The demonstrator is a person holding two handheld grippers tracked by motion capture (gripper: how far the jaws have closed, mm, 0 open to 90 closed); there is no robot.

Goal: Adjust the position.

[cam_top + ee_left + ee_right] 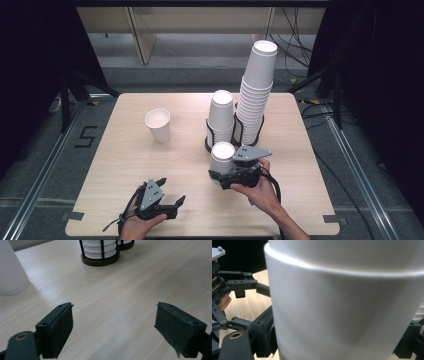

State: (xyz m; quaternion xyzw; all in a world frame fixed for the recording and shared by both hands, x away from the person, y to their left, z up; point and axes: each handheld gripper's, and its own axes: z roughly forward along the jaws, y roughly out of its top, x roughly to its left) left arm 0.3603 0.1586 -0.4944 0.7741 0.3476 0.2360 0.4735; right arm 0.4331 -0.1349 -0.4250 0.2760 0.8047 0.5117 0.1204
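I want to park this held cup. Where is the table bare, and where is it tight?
Bare: the wood between the lone cup and the left gripper, and the right edge beside the tall stack. Tight: around the short stack, where the right gripper holds its cup.

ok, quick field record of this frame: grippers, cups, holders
left gripper: open, nothing between its jaws, low over table
right gripper: shut on held cup, cup upside down
lone cup: upright, table's left half
short stack: in left holder
tall stack: in right holder
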